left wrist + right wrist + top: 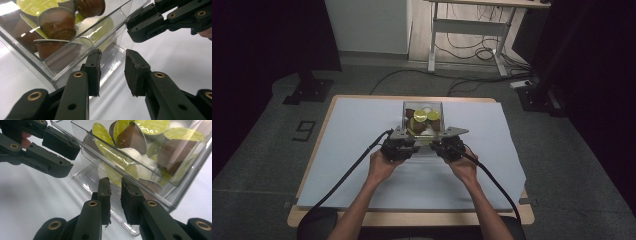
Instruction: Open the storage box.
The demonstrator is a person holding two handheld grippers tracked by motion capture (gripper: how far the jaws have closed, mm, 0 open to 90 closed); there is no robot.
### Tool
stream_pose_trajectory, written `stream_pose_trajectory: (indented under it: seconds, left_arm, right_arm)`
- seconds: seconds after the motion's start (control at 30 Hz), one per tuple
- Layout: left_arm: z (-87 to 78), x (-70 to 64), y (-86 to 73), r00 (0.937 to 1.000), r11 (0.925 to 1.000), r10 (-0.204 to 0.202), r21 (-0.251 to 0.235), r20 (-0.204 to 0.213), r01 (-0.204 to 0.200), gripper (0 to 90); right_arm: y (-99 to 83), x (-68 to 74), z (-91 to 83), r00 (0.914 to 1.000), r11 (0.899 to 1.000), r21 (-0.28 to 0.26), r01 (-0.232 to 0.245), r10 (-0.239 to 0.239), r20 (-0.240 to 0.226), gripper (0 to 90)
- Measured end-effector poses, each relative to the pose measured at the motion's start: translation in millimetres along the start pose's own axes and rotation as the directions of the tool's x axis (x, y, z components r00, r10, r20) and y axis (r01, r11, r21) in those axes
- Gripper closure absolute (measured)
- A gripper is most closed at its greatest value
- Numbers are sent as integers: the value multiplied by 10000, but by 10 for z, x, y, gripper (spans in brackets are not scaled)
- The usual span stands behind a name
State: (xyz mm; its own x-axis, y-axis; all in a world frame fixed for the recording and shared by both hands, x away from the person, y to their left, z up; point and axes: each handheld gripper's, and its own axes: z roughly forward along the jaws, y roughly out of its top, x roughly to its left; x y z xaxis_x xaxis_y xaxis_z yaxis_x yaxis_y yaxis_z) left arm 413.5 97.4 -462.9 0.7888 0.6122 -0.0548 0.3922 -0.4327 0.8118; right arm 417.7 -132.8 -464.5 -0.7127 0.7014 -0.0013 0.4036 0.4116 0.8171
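A clear plastic box point(423, 105) full of coffee capsules point(420, 116) stands at the middle of the table. Brown capsules point(58, 21) and green-lidded ones point(101, 132) press against its walls. My left gripper point(408, 141) is at the box's near left corner. In its own view the left gripper point(113, 52) is open, its left jaw against the box wall point(105, 27). My right gripper point(441, 141) is at the near right corner. There the right gripper point(115, 180) leaves a narrow gap at the box's lower front wall point(155, 187); whether it pinches clear plastic is unclear.
A pale sheet point(362, 130) covers the wooden table point(312, 165), with free room on both sides of the box. Beyond the table, on the floor, are a desk frame point(432, 45), loose cables point(472, 50) and black stand bases point(309, 90).
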Motion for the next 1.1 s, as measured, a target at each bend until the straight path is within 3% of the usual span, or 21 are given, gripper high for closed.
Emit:
stream_pose_trajectory:
  seconds: [0.47,0.77,1.1]
  left_arm:
    - [46,14,3,9993,9993,-216,-288,299,225,710]
    - [-31,46,-12,9997,9998,-190,97,-180,192,711]
    - [78,55,-47,9990,9989,-402,-260,-195,397,710]
  right_arm:
    - [15,-45,54,9988,9994,56,-341,343,-336,812]
    - [12,-65,56,9979,9991,68,-419,421,-487,813]
    - [13,-59,54,9983,9992,65,-384,387,-440,814]
